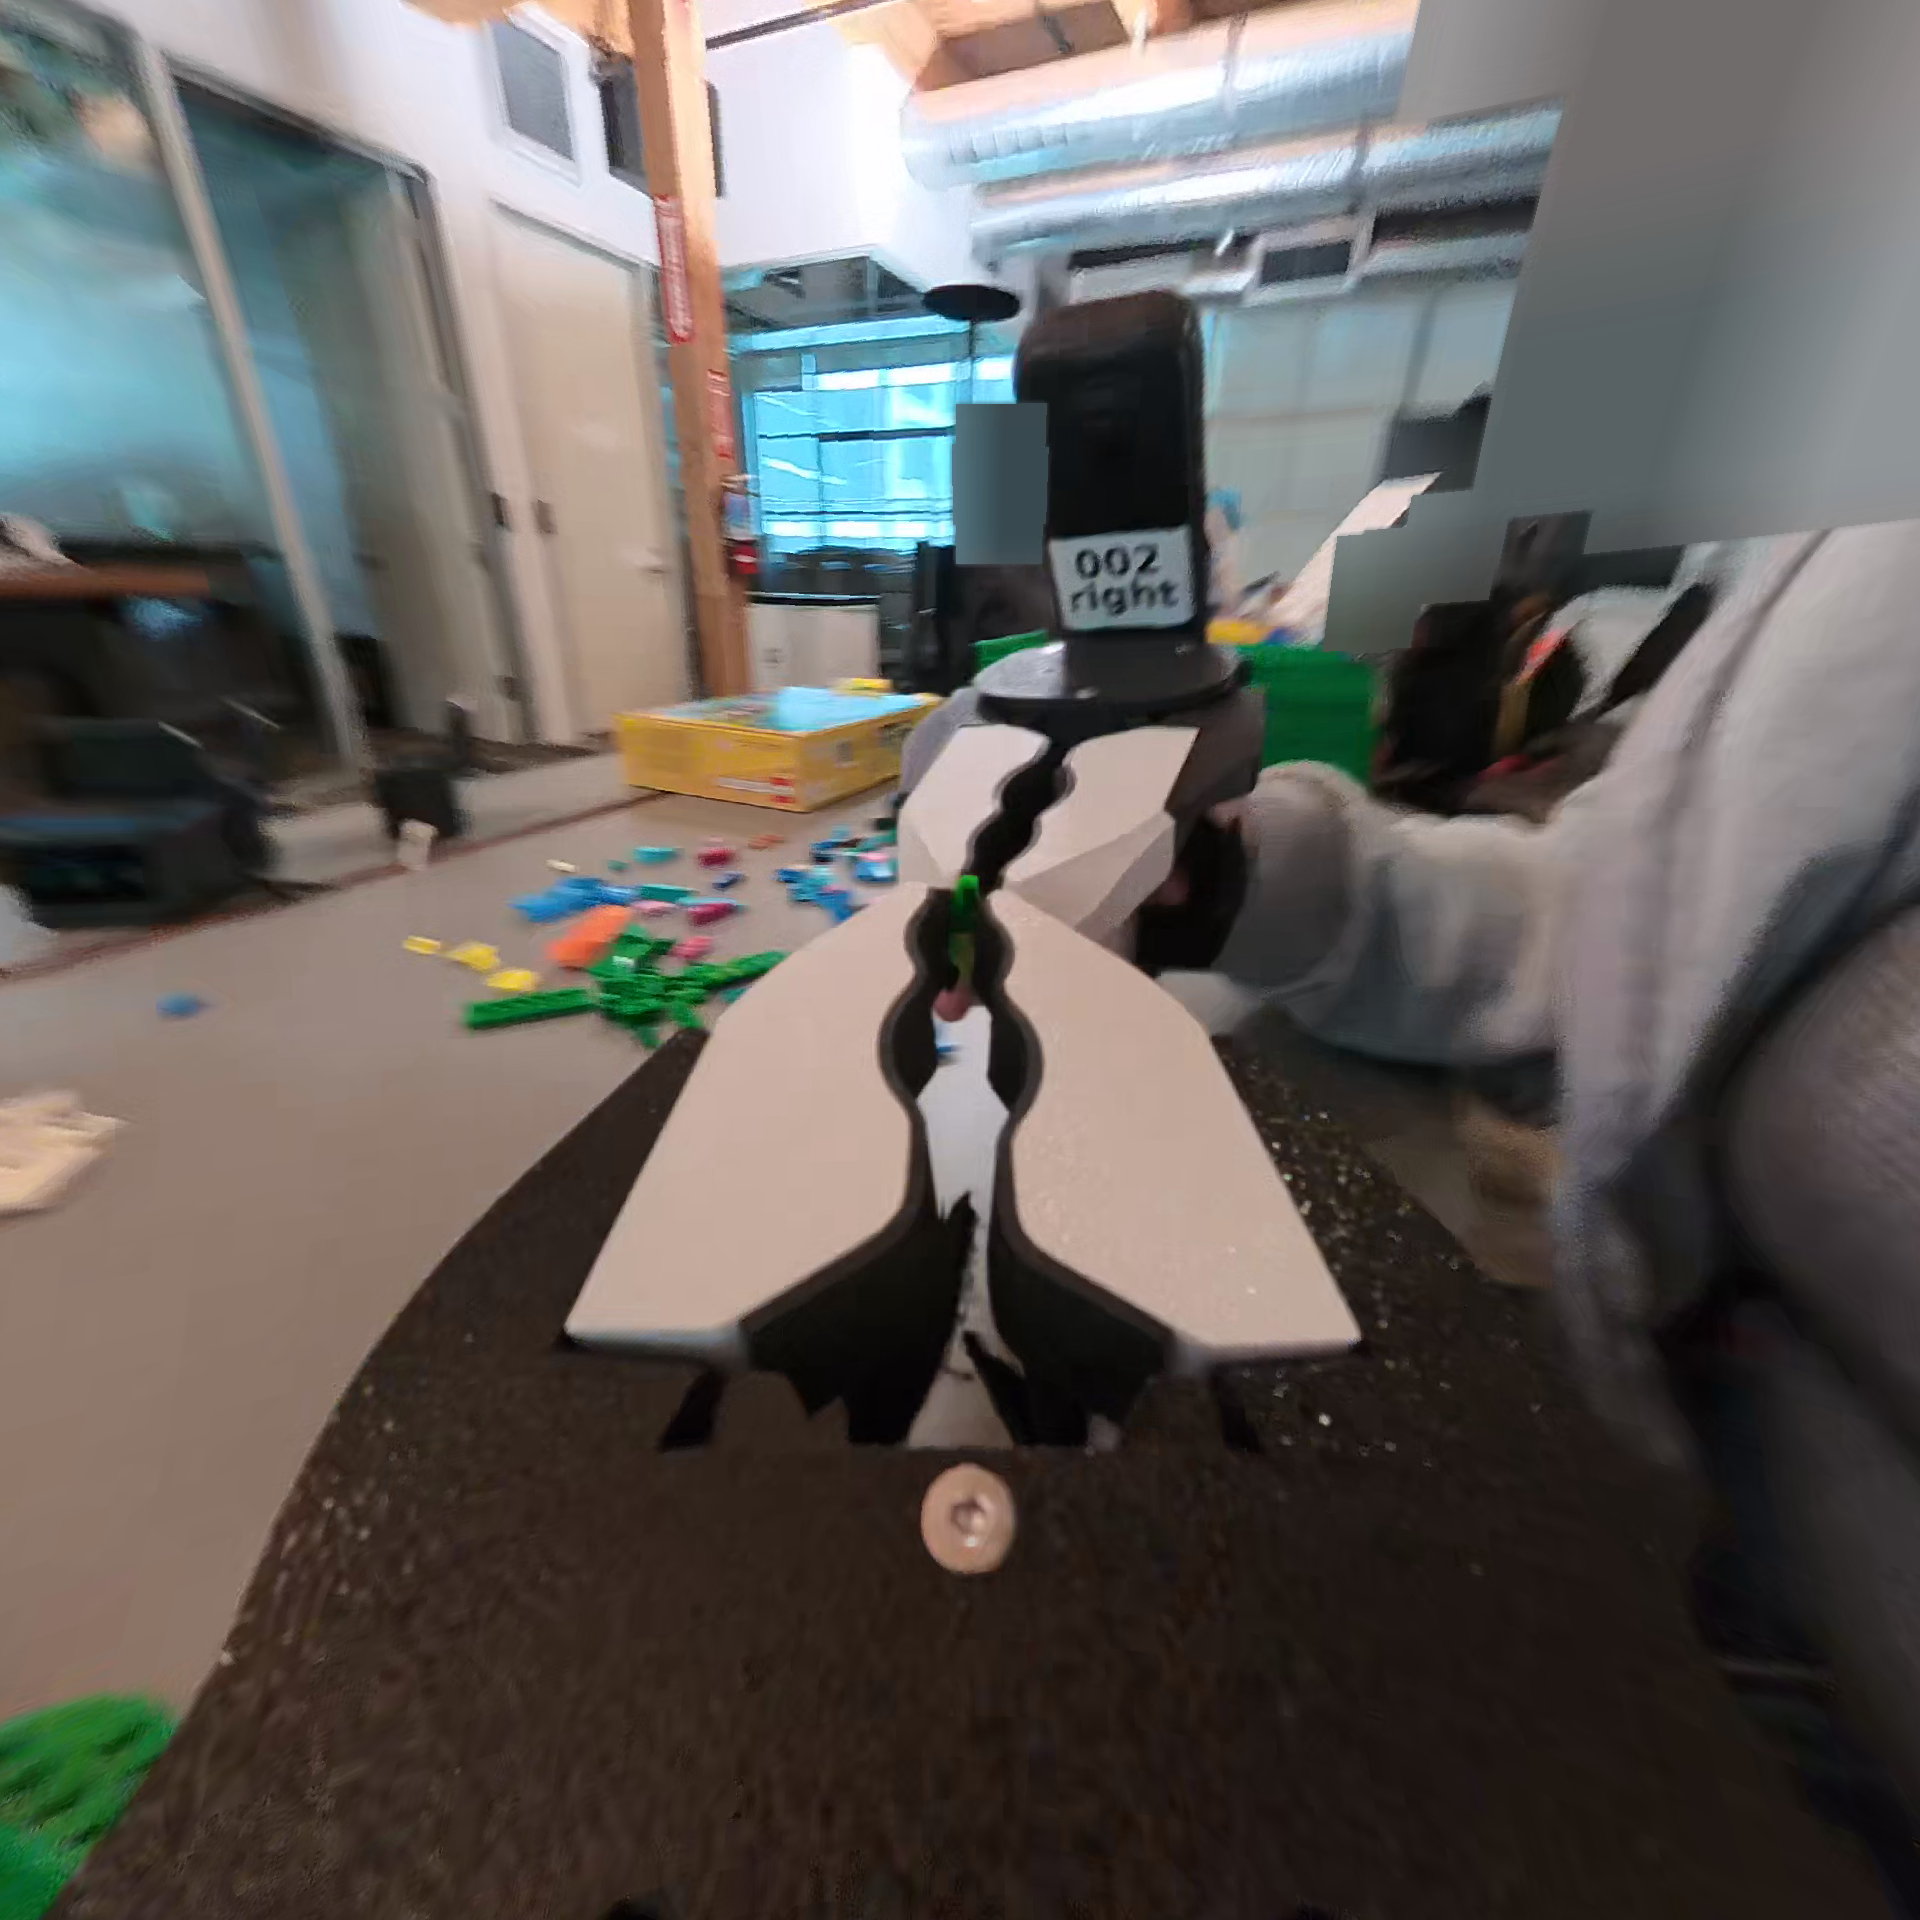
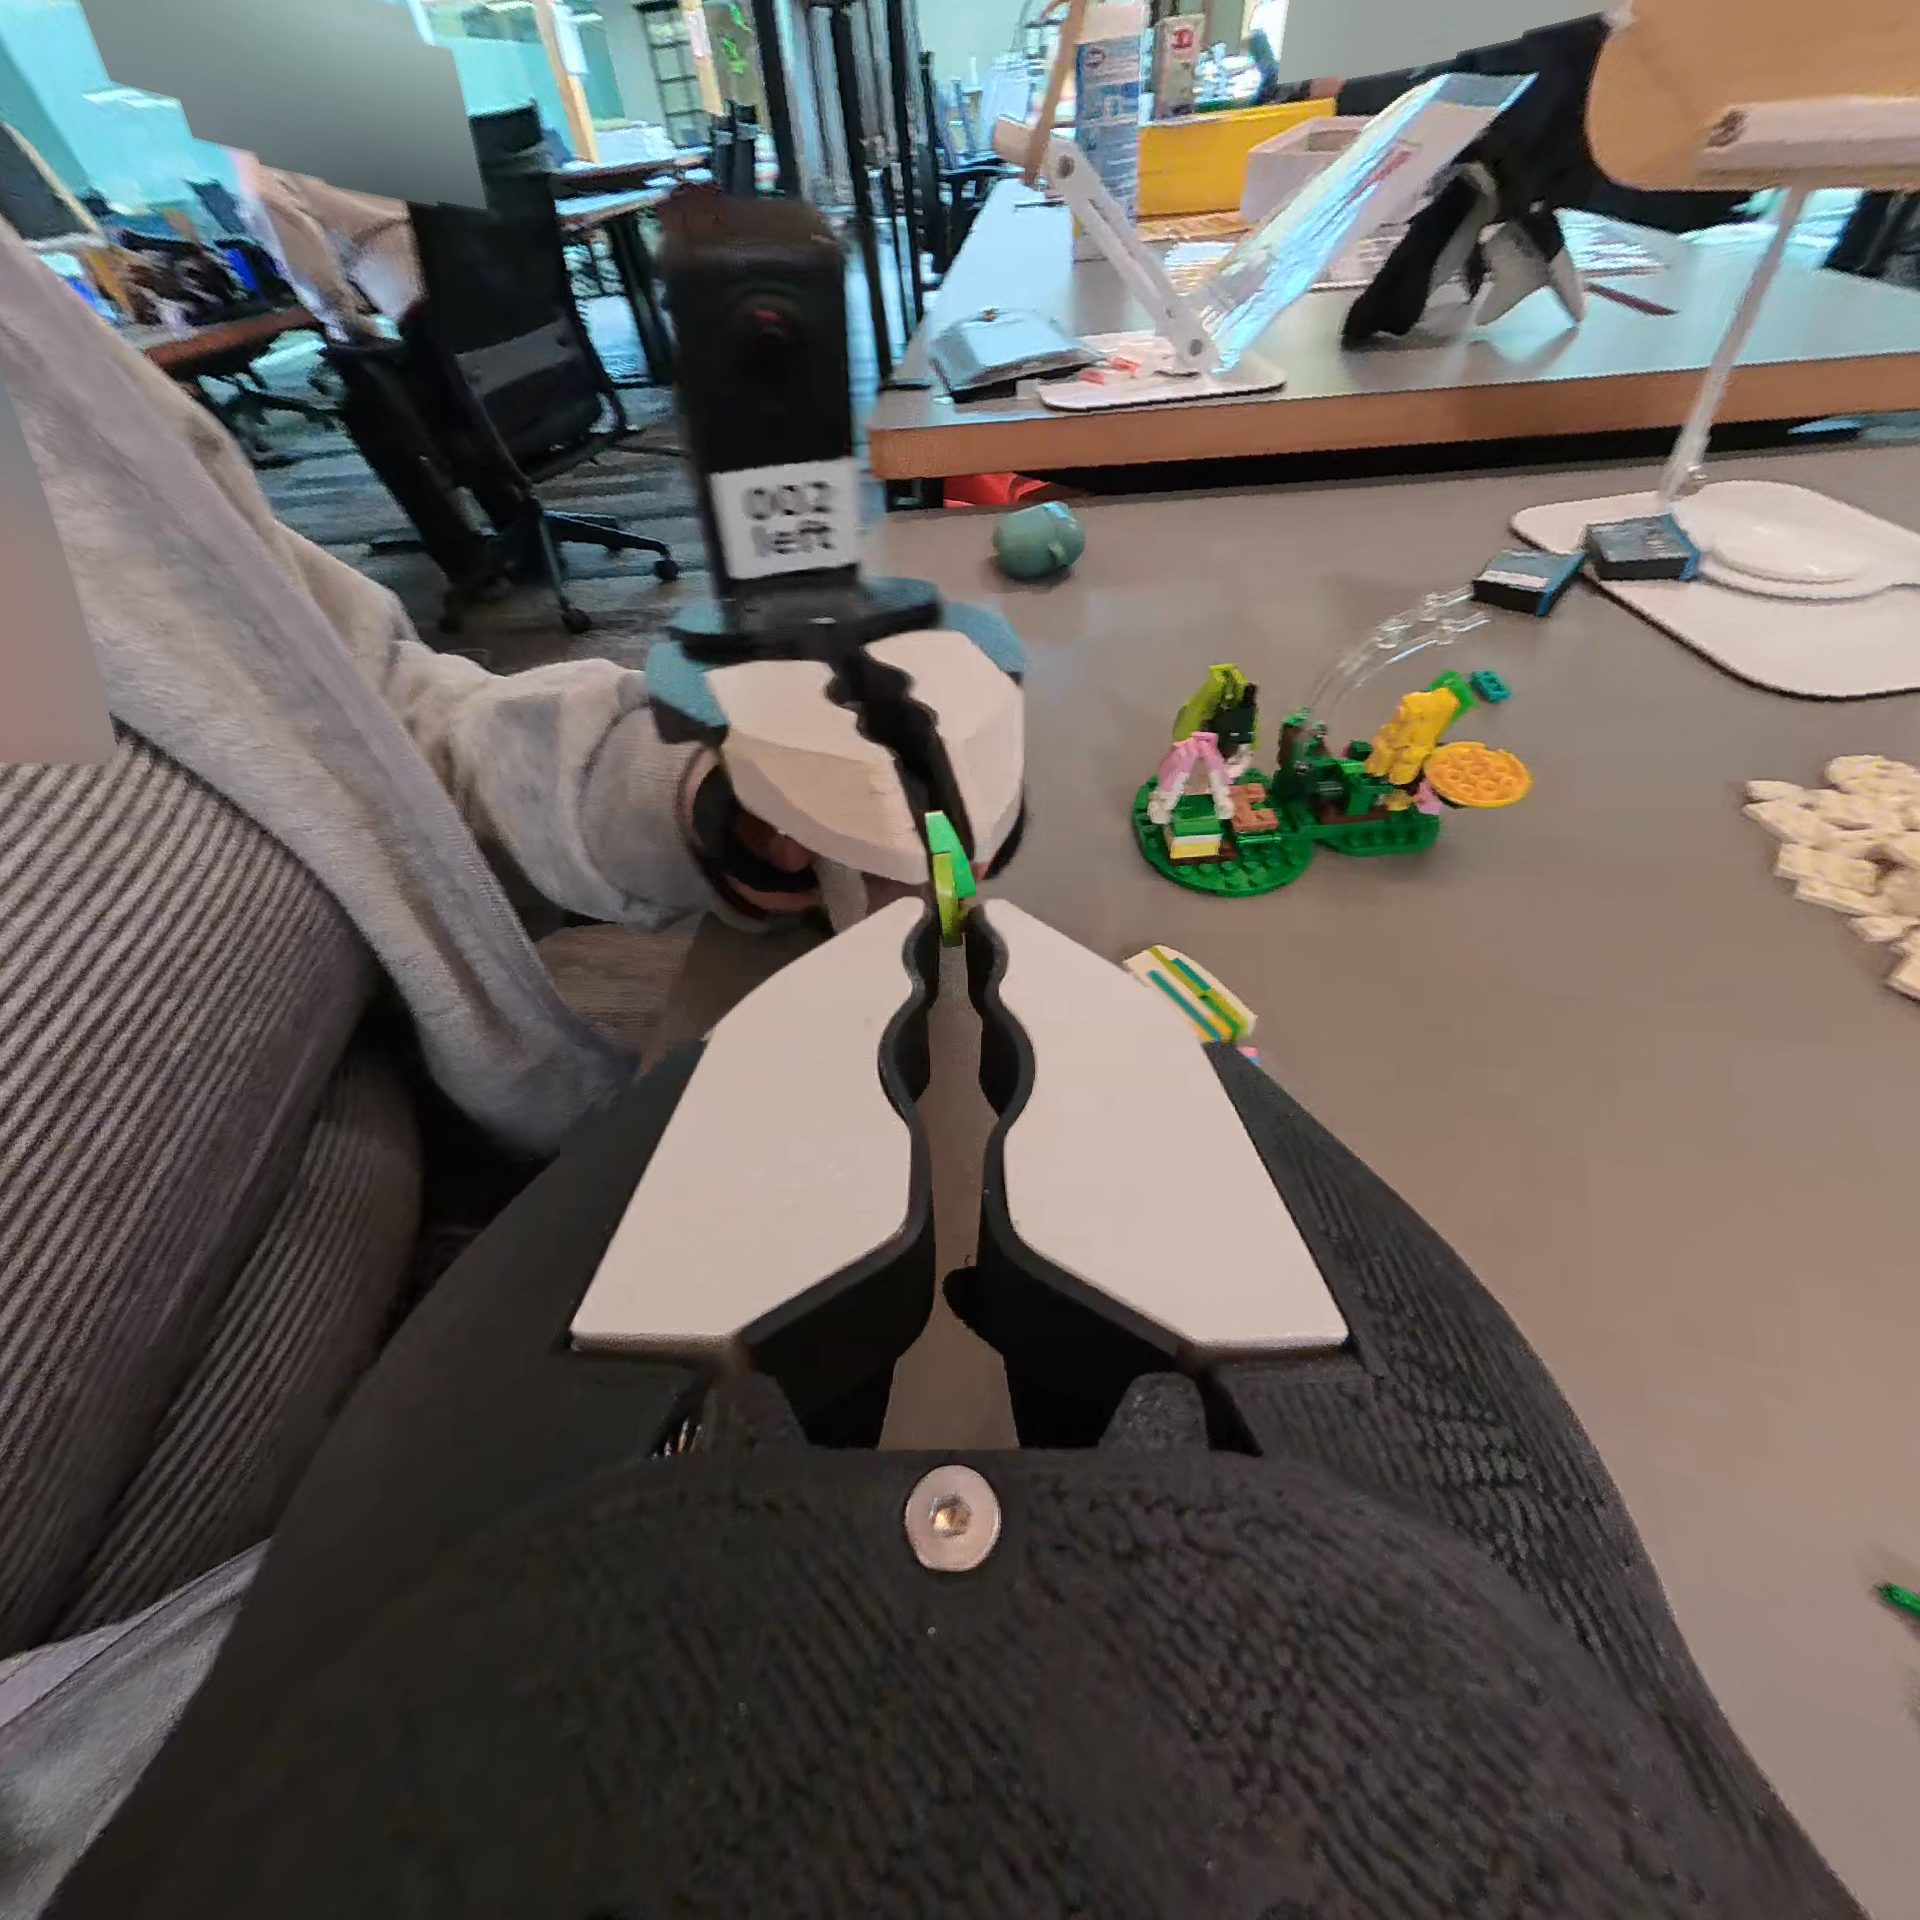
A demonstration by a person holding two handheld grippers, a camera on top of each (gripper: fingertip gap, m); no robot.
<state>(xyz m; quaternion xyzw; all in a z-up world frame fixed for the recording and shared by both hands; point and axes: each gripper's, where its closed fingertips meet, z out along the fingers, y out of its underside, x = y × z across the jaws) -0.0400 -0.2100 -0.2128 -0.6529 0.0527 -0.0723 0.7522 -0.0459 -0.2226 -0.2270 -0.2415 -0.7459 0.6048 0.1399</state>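
left gripper [image 1: 961, 914] jaws pinching green brick piece [image 1: 964, 925] | right gripper [image 2: 951, 914] jaws clamped on lime piece [image 2: 948, 883] | tip-to-tip above counter [image 2: 1455, 1039]

The right gripper [image 2: 951, 920] and the left gripper [image 2: 940, 831] meet tip to tip above the grey table's [image 2: 1455, 1195] near edge, both pinching small green brick pieces [image 2: 948, 862]. A green brick model [image 2: 1299, 800] stands toward the table's middle, white tiles [image 2: 1849, 842] at its right edge.

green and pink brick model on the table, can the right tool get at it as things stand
Probably not yet: the path over the table to the brick model looks free, but the right tool is shut on a small green piece.
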